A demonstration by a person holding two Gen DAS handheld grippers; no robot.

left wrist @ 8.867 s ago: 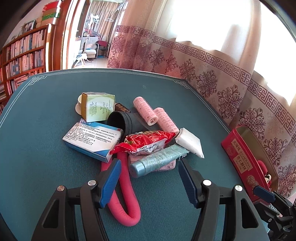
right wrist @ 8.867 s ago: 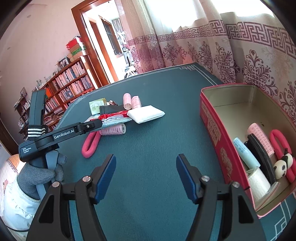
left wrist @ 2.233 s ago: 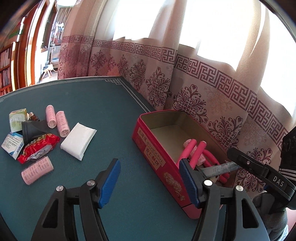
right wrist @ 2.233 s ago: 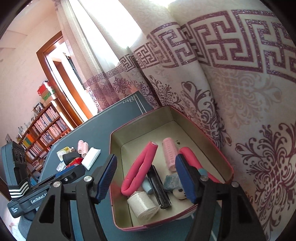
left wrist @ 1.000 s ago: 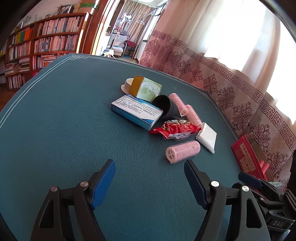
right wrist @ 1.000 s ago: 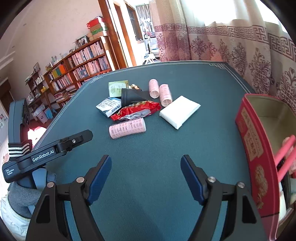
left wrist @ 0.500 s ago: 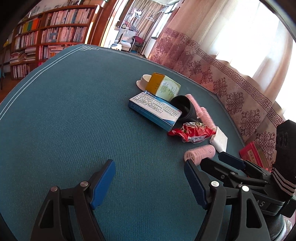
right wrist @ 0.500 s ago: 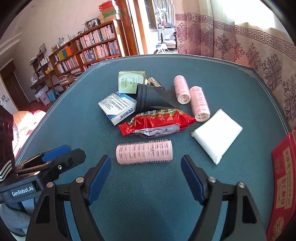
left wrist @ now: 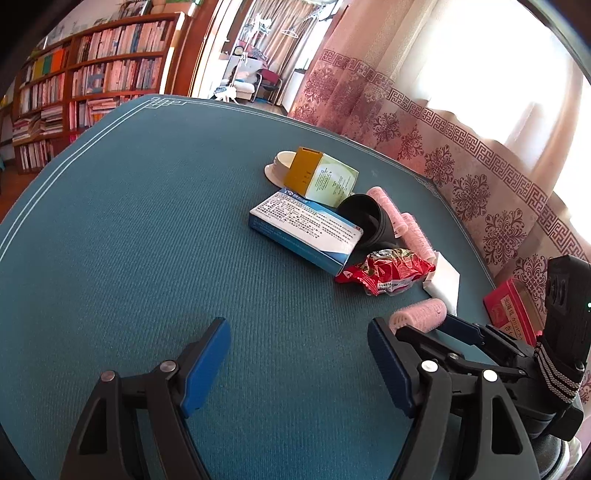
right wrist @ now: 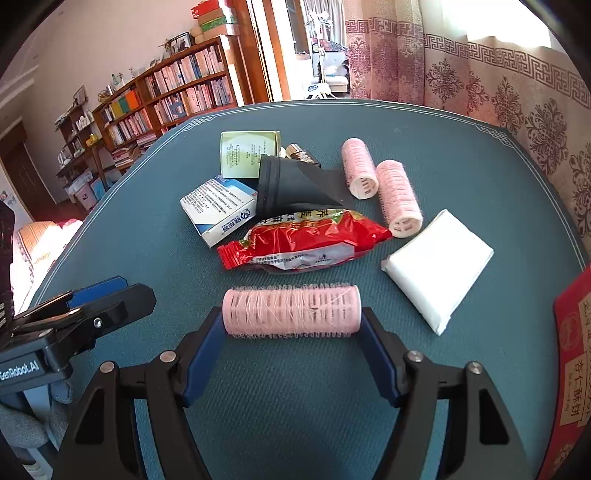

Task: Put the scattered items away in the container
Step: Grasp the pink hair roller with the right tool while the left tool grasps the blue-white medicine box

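Right tongs (right wrist: pixel 291 332) closing around pink hair roller (right wrist: pixel 291 311) lying crosswise between them, left tongs (left wrist: pixel 297 363) spread over bare tabletop (left wrist: pixel 129 240)

Premises are a private home, a living room or study. Wooden bookshelves (right wrist: pixel 177 96), packed with books and small ornaments, line the far wall. Boxes (right wrist: pixel 212 16) are stacked on top of them. A wood-framed doorway (left wrist: pixel 207 48) opens onto a further room with a chair (left wrist: pixel 269 79) and a clothes stand. Patterned pink curtains (left wrist: pixel 461 155) with a key-pattern border hang over bright windows. The table (left wrist: pixel 147 221) carries a teal cloth with a white border line. On it lie household goods: hair rollers (right wrist: pixel 397 195), medicine boxes (right wrist: pixel 221 208), a snack packet (right wrist: pixel 303 240) and a tissue pack (right wrist: pixel 439 266).
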